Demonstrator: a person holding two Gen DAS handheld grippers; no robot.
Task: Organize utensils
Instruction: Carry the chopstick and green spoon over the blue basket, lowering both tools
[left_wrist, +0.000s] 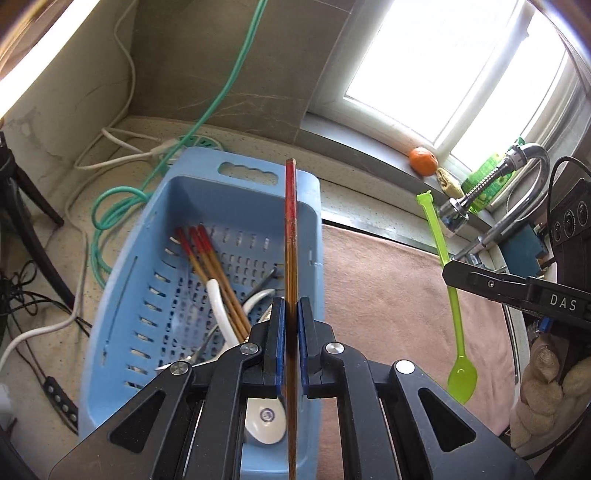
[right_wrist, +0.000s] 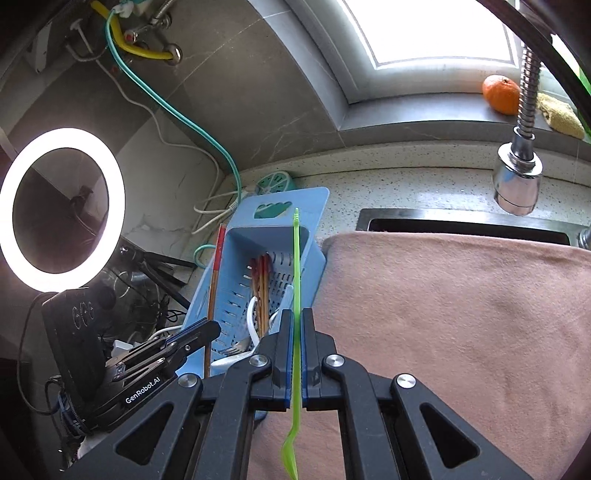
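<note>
Speckled stone surface (right_wrist: 406, 177) under our window (left_wrist: 443, 62), pink towel (right_wrist: 461, 314) beside the blue basket (left_wrist: 129, 295). Left fingers (left_wrist: 291, 317) clamp a chopstick (left_wrist: 290, 221); right fingers (right_wrist: 296, 332) pinch the green spoon (right_wrist: 295, 258).

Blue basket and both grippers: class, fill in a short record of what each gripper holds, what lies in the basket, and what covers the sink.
left gripper: shut on a chopstick
right gripper: shut on a green spoon
blue basket: chopsticks with red ends, white spoons, a fork
sink: mostly covered by a pink towel
window sill: an orange
</note>
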